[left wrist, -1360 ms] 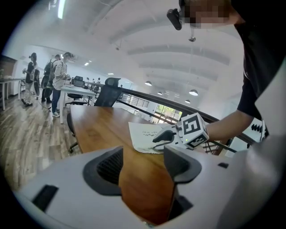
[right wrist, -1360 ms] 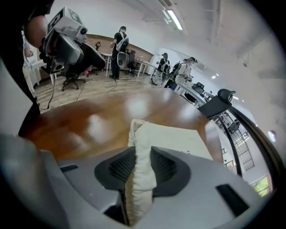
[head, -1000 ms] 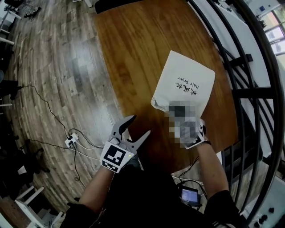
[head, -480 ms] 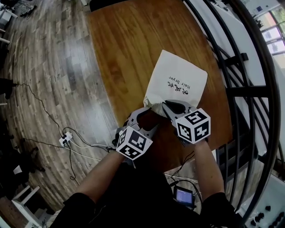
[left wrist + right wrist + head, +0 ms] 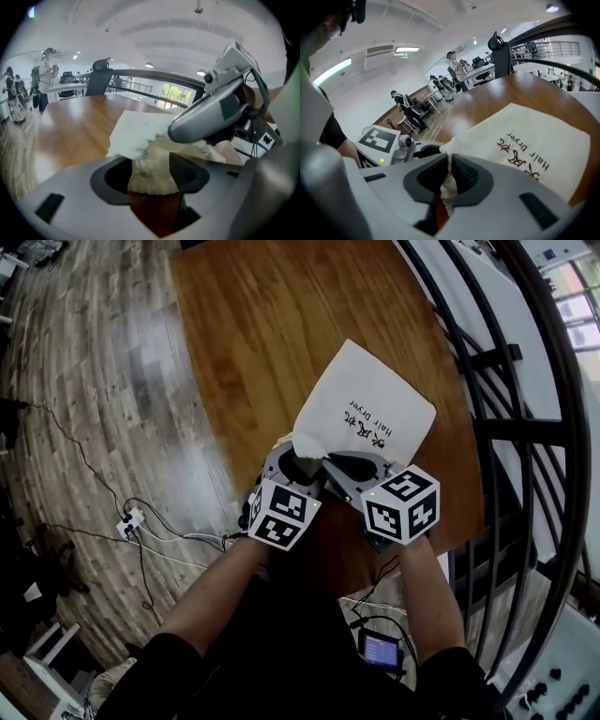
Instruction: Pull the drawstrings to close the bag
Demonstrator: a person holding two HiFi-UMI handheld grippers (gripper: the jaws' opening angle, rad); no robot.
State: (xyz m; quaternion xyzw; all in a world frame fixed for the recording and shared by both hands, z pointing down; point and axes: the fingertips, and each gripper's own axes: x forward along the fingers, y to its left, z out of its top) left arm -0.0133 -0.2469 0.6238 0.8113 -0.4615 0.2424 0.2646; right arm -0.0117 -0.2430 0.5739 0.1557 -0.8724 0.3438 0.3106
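The right tongs are almost closed, pinching a thin fold of cream cloth at the mouth of the bag; the cloth runs down between the two dark pads. The left tongs stand a little wider, with a thicker bunch of the bag's gathered mouth filling the gap and touching both pads. In the head view the two pairs of tongs sit side by side, close together, at the near end of the bag, each with its marker cube facing up toward the camera.

The bag lies flat on the wooden table, near its right-hand edge. Its gathered mouth points toward the person and its closed end points away. The cloth is pale and mostly smooth apart from the crumpled mouth. A print on its upper face reads "Hair Dryer" beside two characters.

Left of the table is a wood-plank floor with cables trailing over it. A dark railing curves along the right side.
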